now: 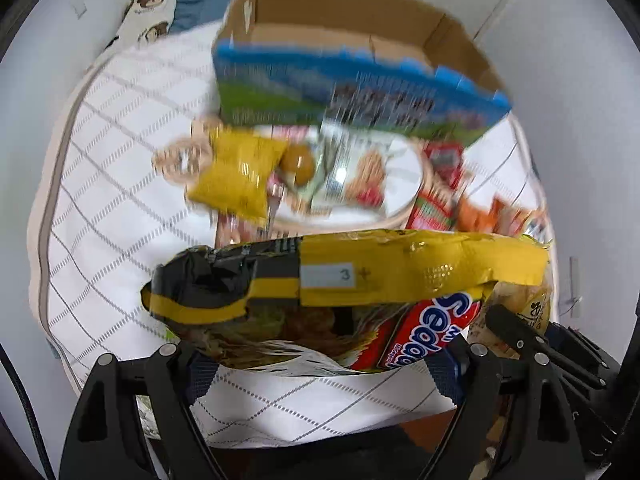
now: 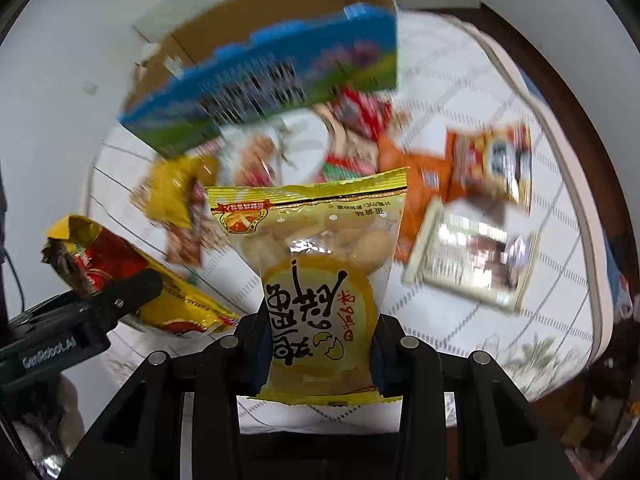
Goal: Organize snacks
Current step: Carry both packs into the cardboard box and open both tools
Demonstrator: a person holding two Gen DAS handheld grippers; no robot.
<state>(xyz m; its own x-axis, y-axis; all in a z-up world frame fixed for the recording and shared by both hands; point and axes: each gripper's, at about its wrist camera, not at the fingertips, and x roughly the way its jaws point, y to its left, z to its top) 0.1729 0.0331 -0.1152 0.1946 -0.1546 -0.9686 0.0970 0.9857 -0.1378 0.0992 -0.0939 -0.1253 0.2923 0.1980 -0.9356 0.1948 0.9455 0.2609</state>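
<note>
- Two grippers, each clamped on a snack, both in front of the cardboard box (image 1: 340,12).
- Left gripper (image 1: 326,364) pinches the noodle packet (image 1: 360,280).
- Right gripper (image 2: 320,356) grips the egg-cake bag (image 2: 316,264).

left gripper (image 1: 320,364): black plastic, silver round screws, blue pads inside fingers (image 1: 168,364).
right gripper (image 2: 320,354): same black, silver screws.

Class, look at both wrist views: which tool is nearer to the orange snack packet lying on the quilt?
Right, as far as the views show. The right tool, shut on the egg-cake bag, has the orange snack packet just ahead to its right. From the left tool, it sits farther off, at far right.
</note>
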